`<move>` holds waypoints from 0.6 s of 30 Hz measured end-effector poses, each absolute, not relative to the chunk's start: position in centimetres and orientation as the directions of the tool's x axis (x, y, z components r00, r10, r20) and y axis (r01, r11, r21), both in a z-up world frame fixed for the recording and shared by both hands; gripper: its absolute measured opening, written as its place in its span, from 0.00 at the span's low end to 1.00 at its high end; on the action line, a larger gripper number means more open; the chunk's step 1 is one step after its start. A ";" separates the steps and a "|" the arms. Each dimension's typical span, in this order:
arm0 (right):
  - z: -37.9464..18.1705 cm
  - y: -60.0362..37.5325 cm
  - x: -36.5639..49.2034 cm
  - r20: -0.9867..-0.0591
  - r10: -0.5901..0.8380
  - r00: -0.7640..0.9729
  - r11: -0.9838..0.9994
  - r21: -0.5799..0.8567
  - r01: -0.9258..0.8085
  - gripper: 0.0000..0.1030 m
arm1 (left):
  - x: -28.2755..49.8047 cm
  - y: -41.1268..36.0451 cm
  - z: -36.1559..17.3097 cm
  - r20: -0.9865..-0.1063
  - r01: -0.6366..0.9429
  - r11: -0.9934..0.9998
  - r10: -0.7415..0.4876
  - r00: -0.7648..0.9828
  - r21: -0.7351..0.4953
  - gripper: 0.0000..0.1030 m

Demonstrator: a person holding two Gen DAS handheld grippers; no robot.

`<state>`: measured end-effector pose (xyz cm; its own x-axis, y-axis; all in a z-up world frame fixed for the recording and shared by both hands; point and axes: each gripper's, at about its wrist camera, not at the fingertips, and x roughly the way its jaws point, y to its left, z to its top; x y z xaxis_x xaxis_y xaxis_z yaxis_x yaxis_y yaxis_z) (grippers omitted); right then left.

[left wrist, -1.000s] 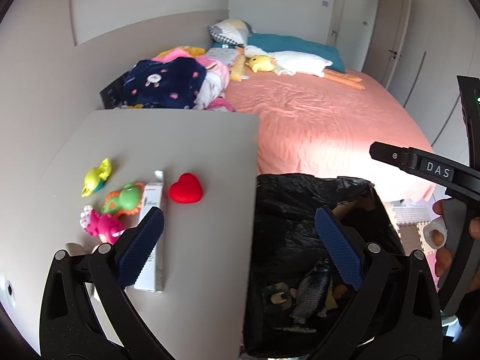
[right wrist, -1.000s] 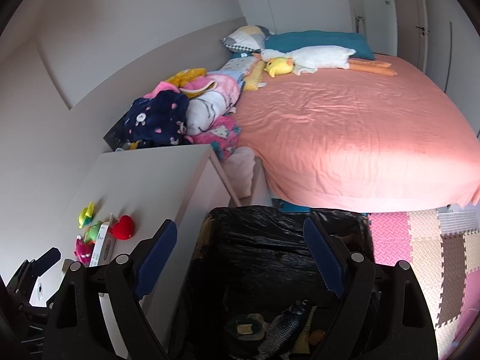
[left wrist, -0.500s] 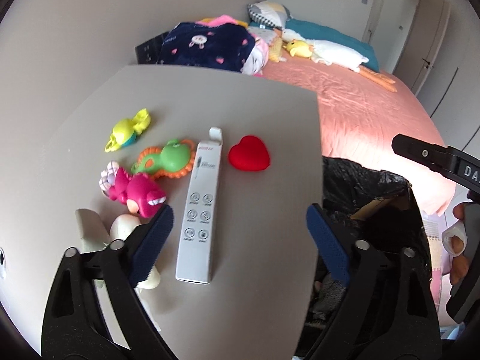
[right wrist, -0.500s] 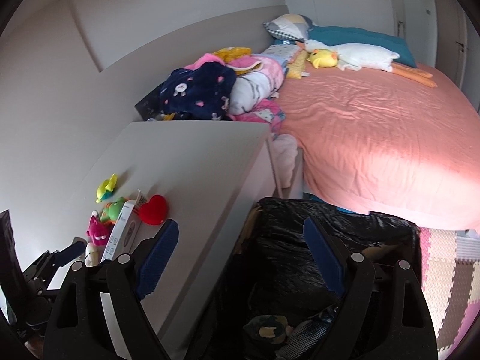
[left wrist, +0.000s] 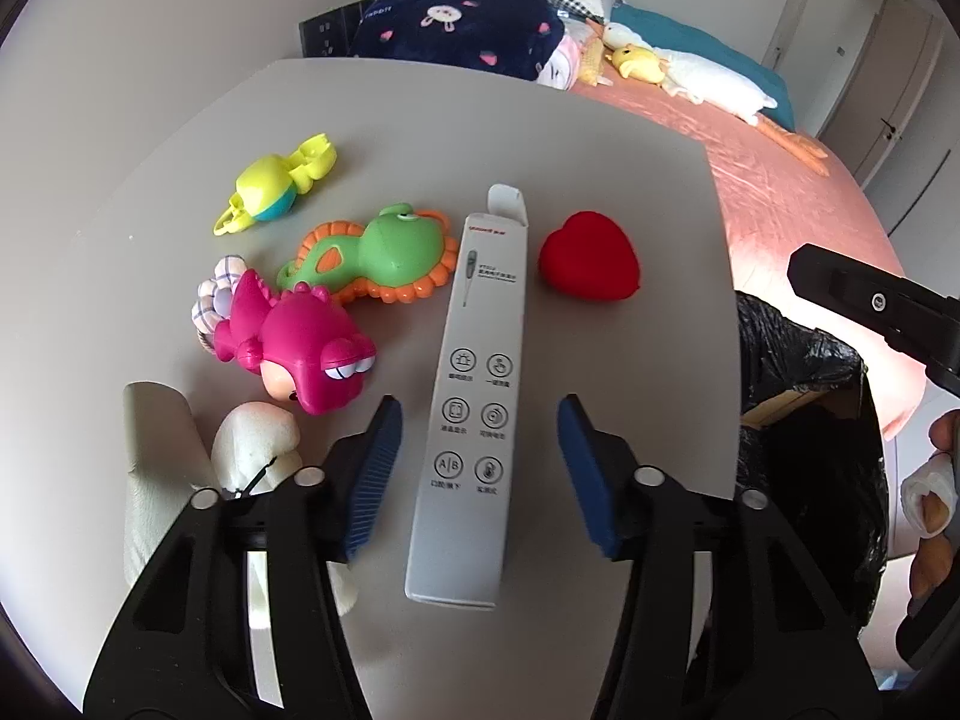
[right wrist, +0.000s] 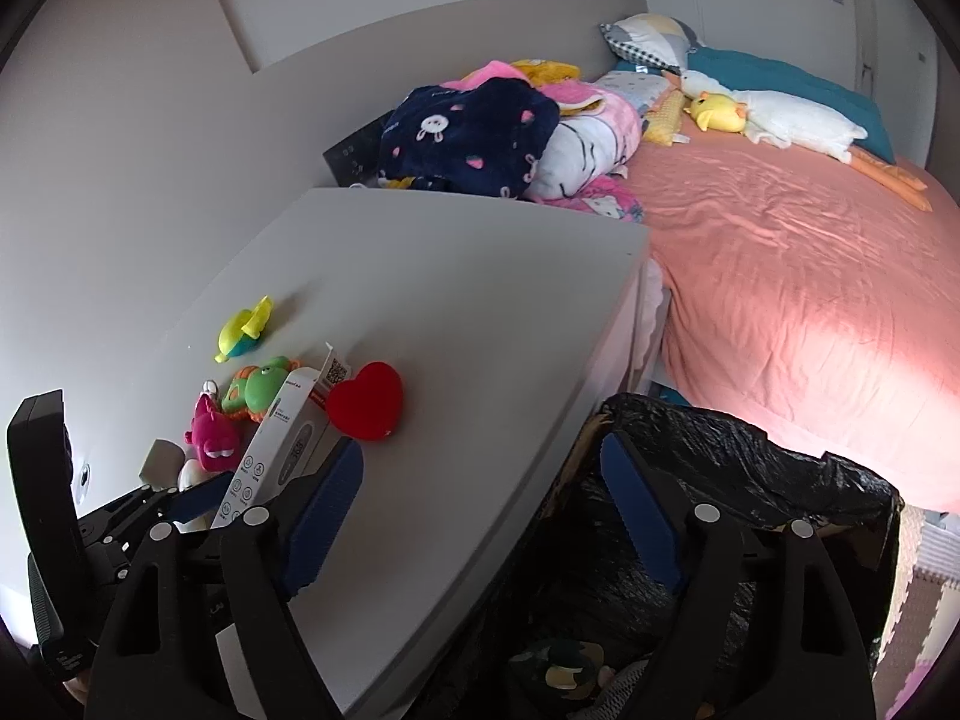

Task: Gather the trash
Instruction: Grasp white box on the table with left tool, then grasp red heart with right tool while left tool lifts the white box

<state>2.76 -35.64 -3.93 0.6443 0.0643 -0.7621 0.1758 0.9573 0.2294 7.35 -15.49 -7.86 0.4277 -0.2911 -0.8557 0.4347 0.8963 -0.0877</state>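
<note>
A long white thermometer box (left wrist: pixel 474 408) with an open end flap lies on the grey table (left wrist: pixel 600 138); it also shows in the right wrist view (right wrist: pixel 273 450). My left gripper (left wrist: pixel 480 474) is open, its blue pads on either side of the box's near half, not touching it. My right gripper (right wrist: pixel 480 516) is open and empty, straddling the table edge and the black-lined trash bin (right wrist: pixel 750 480). The bin (left wrist: pixel 804 396) stands to the right of the table and holds some trash.
Toys lie left of the box: a pink dinosaur (left wrist: pixel 294 342), a green and orange toy (left wrist: pixel 378 255), a yellow toy (left wrist: pixel 270 183), a white figure (left wrist: pixel 252 438). A red heart (left wrist: pixel 591 264) lies right of it. A bed (right wrist: pixel 810 276) with plush toys and blankets stands behind.
My left gripper swung from over the bin to the table and closed in around the white box, its jaws narrower. My right gripper shifted left toward the table edge.
</note>
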 end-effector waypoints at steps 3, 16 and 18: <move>-4.2 -35.3 3.5 -0.768 0.072 0.636 0.959 0.228 0.167 0.79 | 7.7 -15.5 -8.2 -0.857 0.436 0.896 -0.289 0.426 -0.085 0.45; -5.5 -35.0 5.7 -0.785 0.093 0.613 0.960 0.235 0.154 0.76 | 7.4 -15.3 -6.4 -0.783 0.446 0.891 -0.337 0.522 -0.086 0.26; -5.6 -34.8 6.0 -0.785 0.102 0.610 0.961 0.238 0.145 0.75 | 7.4 -14.9 -5.2 -0.761 0.441 0.892 -0.352 0.546 -0.096 0.26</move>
<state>6.05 -34.77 -5.62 0.6105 0.1023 -0.7854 0.1447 0.9605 0.2376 7.43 -14.89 -5.20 0.5457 -0.3517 -0.7606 0.4409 0.8924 -0.0963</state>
